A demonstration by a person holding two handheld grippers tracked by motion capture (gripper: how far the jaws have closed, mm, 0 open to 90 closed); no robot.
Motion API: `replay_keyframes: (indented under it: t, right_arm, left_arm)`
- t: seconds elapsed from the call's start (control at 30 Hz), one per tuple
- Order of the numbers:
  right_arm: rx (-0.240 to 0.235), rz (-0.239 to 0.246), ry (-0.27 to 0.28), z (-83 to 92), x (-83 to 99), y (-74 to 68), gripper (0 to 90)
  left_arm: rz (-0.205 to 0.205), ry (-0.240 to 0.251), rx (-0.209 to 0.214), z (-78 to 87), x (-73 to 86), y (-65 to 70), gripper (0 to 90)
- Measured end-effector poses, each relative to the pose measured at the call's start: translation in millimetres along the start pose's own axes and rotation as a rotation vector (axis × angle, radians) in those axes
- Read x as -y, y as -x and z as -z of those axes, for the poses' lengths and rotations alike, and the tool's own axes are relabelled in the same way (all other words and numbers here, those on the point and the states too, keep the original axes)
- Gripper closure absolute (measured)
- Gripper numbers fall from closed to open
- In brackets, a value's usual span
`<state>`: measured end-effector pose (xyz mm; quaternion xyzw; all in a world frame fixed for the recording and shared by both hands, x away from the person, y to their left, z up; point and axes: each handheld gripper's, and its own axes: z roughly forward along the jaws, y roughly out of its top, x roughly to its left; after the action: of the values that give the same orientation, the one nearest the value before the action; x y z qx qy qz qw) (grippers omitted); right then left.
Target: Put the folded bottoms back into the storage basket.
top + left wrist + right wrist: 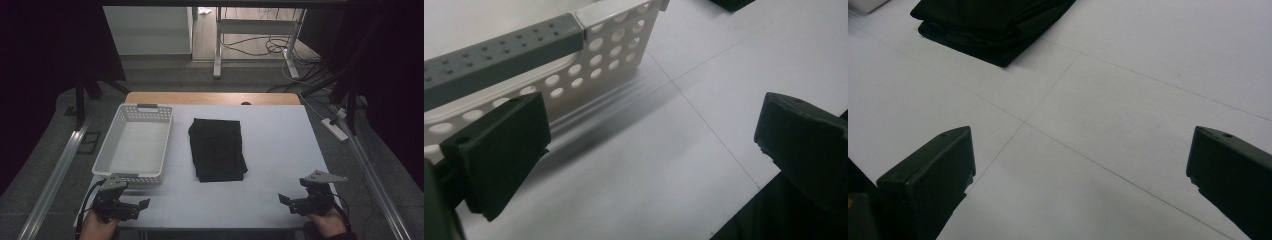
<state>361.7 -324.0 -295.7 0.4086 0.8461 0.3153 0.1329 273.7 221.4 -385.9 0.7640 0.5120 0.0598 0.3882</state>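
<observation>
Both grippers, left point(142, 205) and right point(284, 199), rest released; folded black cloth point(218, 149) at 12 o'clock, white basket point(132, 145) at 10.

Bare table point(280, 145) lies right of and nearer than the cloth point(217, 149); the basket point(134, 145) blocks its left.
</observation>
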Motion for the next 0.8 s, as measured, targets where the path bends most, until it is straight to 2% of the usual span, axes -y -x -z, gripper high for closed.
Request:
replay_keyframes:
  t: [0.47,0.8]
  right_arm:
    - [-0.007,0.026,-0.015,-2.3,-1.4,-1.5,0.0]
    - [-0.014,0.040,-0.020,-3.2,-1.8,-2.9,0.0]
  left_arm:
    - [0.026,0.013,0.011,2.4,2.1,-2.4,0.4]
    - [0.010,0.009,0.009,2.6,2.1,-0.6,0.0]
